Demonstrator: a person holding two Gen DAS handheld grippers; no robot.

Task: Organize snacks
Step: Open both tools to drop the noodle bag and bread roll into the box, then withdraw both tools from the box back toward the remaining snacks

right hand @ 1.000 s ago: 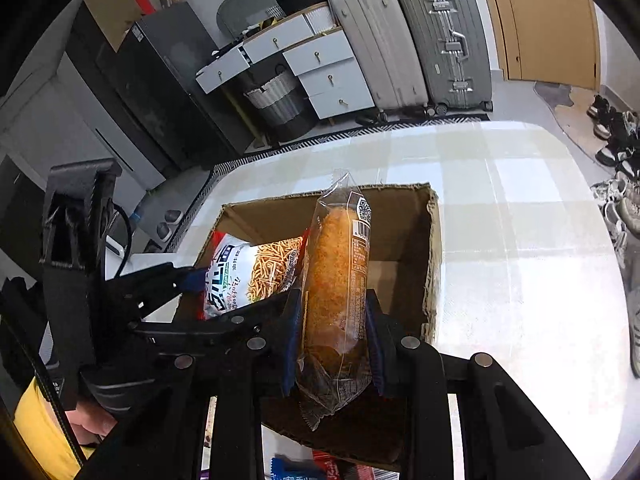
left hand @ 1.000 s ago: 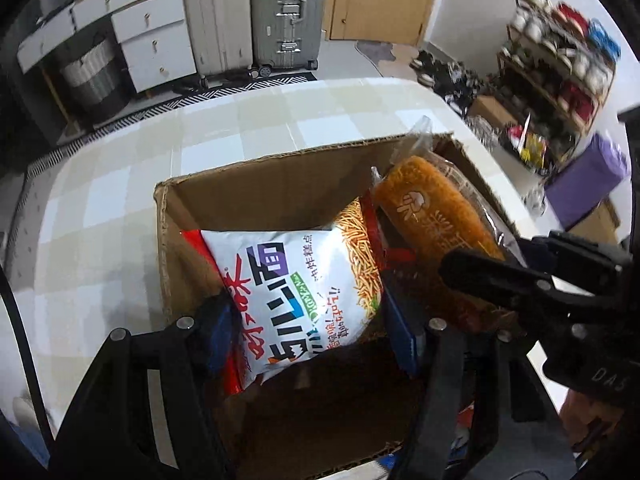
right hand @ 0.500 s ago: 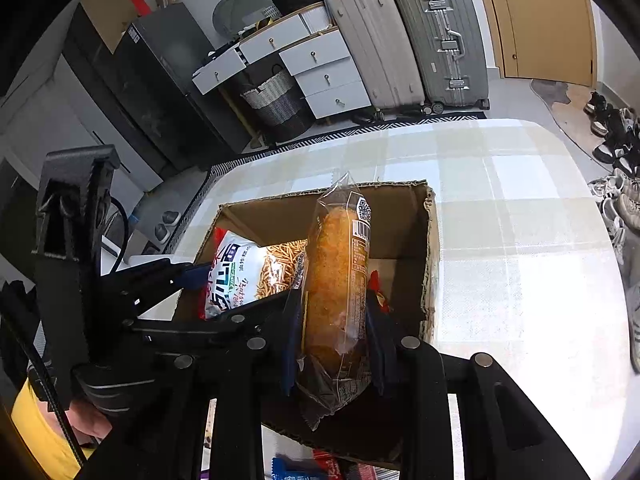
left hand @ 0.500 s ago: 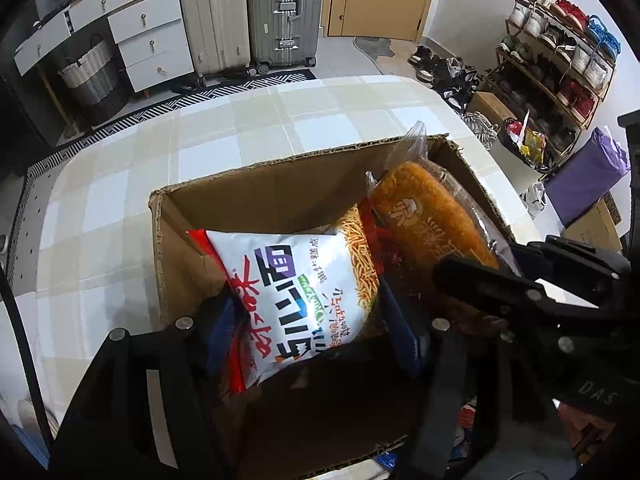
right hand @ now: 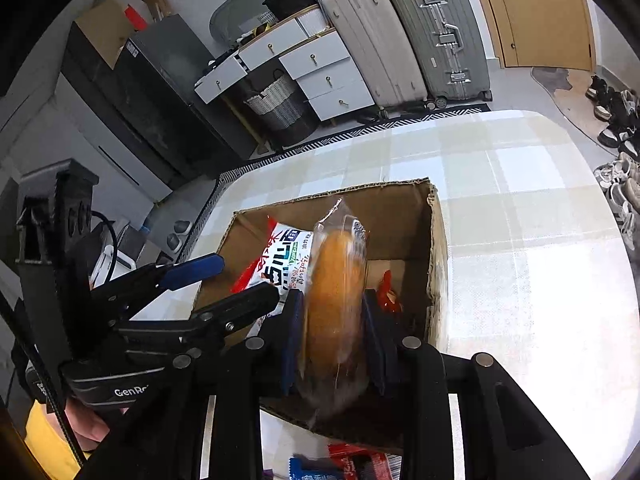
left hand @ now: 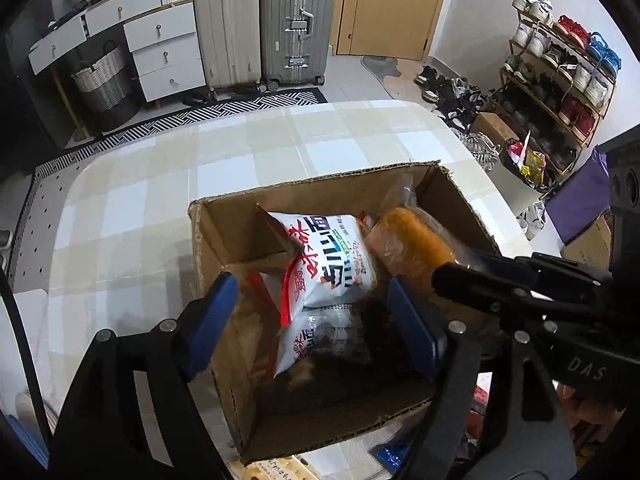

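A: Where is the white crinkled noodle-snack bag with red and purple lettering (left hand: 326,264) seen?

B: It is seen lying inside the open brown cardboard box (left hand: 224,216) on the pale checked tablecloth (left hand: 160,184), toward the box's left half, with a second bag of the same print partly shown beneath it.

A: How is the left gripper (left hand: 316,320) set?

B: Its blue-padded jaws have just been opening and are spread wide above the box; the noodle bag is framed between them but is touched by neither pad.

A: And the right gripper (right hand: 334,336)?

B: It is closed narrowly on the long orange breaded roll in clear plastic wrap (right hand: 336,292), which is pinched at its lower part and held upright over the right half of the box.

A: Is anything else shown near the box?

B: Red and blue snack packets (right hand: 340,464) are glimpsed on the table at the near edge.
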